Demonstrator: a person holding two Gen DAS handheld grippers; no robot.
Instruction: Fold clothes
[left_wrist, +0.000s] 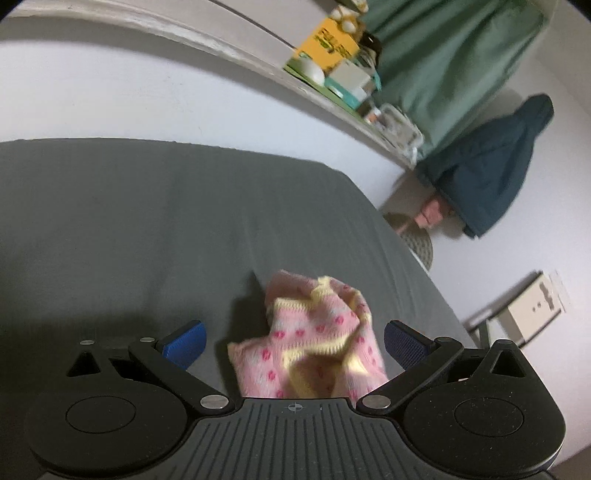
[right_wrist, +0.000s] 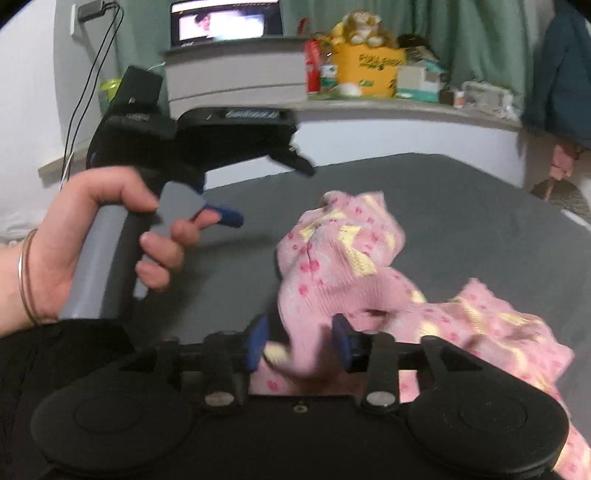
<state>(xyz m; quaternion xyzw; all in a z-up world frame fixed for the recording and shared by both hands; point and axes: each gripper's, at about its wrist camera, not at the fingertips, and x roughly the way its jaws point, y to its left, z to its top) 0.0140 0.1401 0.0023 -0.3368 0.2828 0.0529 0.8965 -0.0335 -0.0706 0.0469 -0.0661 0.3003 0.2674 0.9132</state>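
We saw the pink garment (right_wrist: 343, 266) lying crumpled on the grey bed sheet (right_wrist: 461, 206), bunched into a mound with a second lobe trailing off to the right of the mound. It looked like a light, soft knit with yellow zigzag bands and red dots, limp enough to slump and bunch wherever it was let go, and in no way fragile.

Just in front of the mound, the right gripper (right_wrist: 299, 341) stood partly open with a fold of the cloth between its blue pads (right_wrist: 258, 338); motion blur kept us from telling whether they pressed on it. Left of the mound, the left gripper (left_wrist: 294, 341) was spread wide and held nothing.

We judged a hem or a corner the best hold, since any grip on the middle would only gather more folds.
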